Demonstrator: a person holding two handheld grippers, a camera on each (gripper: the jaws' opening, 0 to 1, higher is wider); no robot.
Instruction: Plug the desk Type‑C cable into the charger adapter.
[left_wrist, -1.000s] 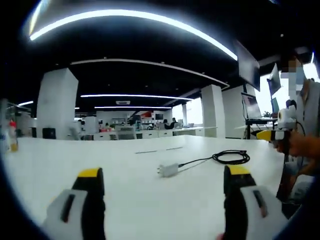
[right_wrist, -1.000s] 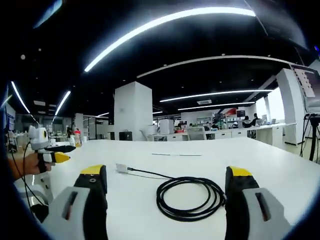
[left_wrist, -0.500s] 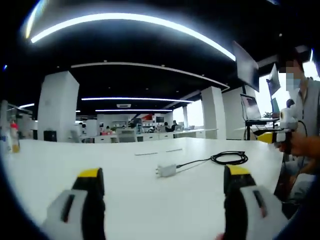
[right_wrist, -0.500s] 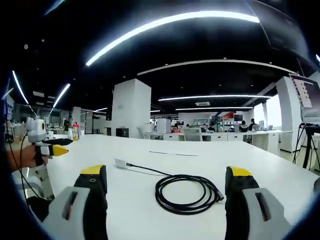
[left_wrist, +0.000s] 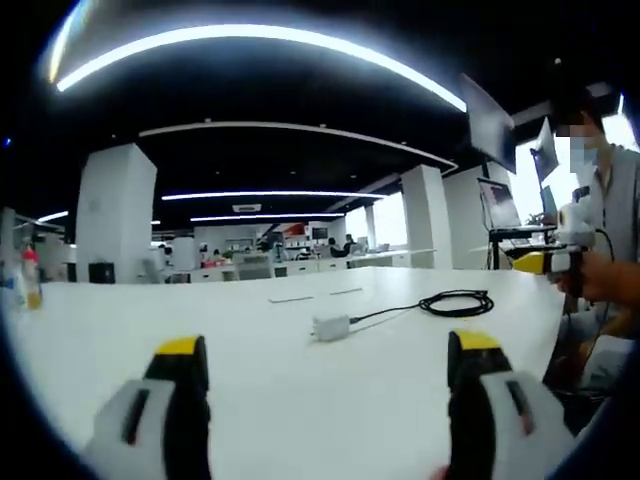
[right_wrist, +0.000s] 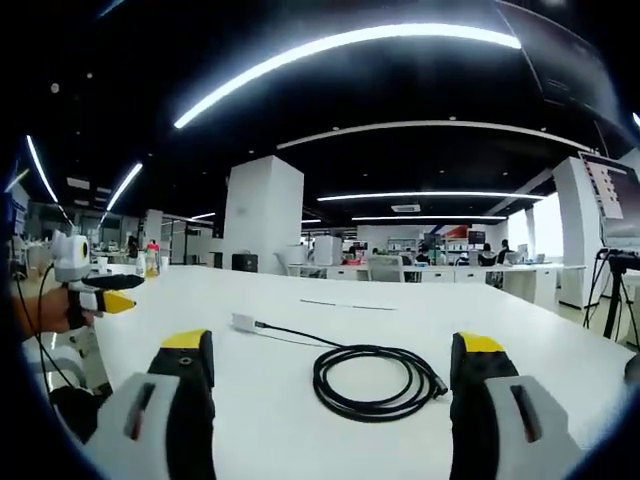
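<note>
In the right gripper view, the right tool (right_wrist: 330, 375) rises from the bottom with its 2 yellow-tipped jaws spread wide and nothing between them. Just beyond, on the white counter (right_wrist: 520, 330), lies the black Type-C cable (right_wrist: 372, 379), wound into a flat coil that sits squarely between the jaws. Its free plug end (right_wrist: 438, 389) seems to rest at the coil's right side, near the right jaw. From the coil's far edge a straight run of cable leads away to the upper left and meets the small white charger adapter (right_wrist: 243, 322), which lies flat and further off; whether that end is already seated is too small to tell.

In the left gripper view, the left tool (left_wrist: 330, 375) is likewise wide open and empty. The adapter (left_wrist: 330, 327) lies ahead of it, well apart, with the coil (left_wrist: 456, 302) beyond and to the right.

The right tool is judged nearer the coil, the left better placed for the adapter. The cable looks limp and likely to drag when lifted.
</note>
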